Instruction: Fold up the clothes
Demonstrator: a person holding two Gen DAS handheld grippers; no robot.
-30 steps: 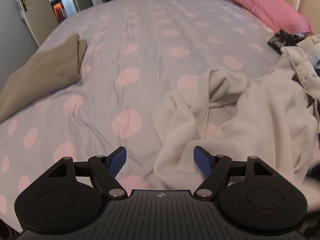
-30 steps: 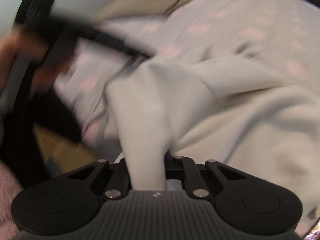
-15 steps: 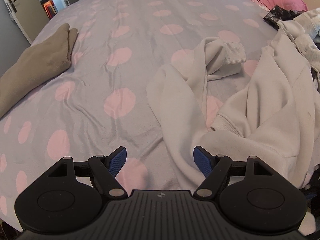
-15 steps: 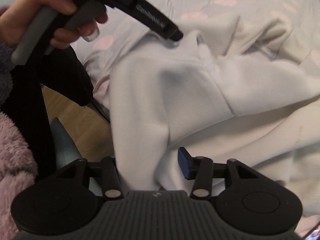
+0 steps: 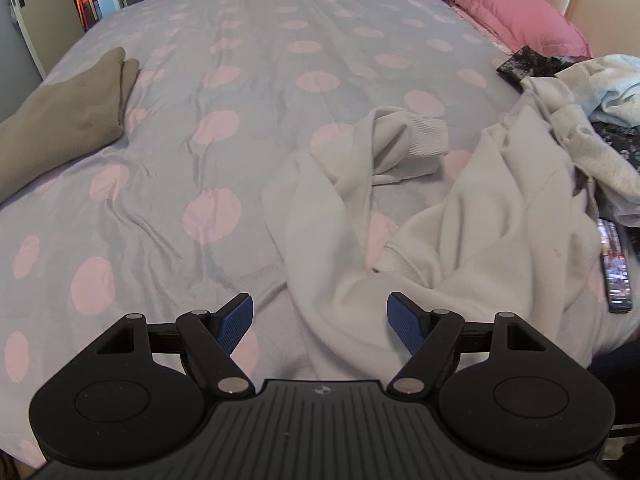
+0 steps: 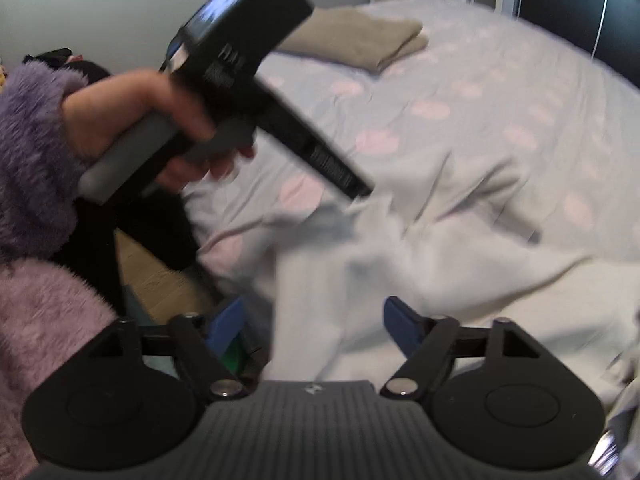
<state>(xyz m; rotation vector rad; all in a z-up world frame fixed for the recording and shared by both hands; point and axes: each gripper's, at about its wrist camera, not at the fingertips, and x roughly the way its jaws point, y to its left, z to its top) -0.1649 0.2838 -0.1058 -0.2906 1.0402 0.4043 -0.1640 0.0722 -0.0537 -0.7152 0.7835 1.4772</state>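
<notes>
While both tools hover low at the near edge of the bed (image 5: 280, 92), neither has hold of anything — the left gripper (image 5: 320, 322) has its fingers spread wide w/ a strip of white cloth lying under the gap, and the right gripper (image 6: 310, 322) is likewise wide apart, cloth hanging loose between the blue pads but not pinched. Looks like the spreading-out step, i.e. prep before any fold: the white sweatshirt (image 5: 472, 216) is a crumpled heap on the near right part of the spotted cover, body bunched, hem ridge turned up, one sleeve twisted away toward mid-bed w/ its ribbed cuff (image 5: 426, 136) doubled over. Next move prob. calls for each tool to close on an edge or corner — hem or shoulders — then pull apart to lay it flat; which edge is which is hard to tell in the bunching. Right view is blurred, so detail there is poor. Further off to the left sits a folded tan garment (image 5: 60, 120), apparently done already; beyond the sweatshirt, a pile of other clothes (image 5: 600, 120), and a pink pillow (image 5: 500, 12) at the far end.
</notes>
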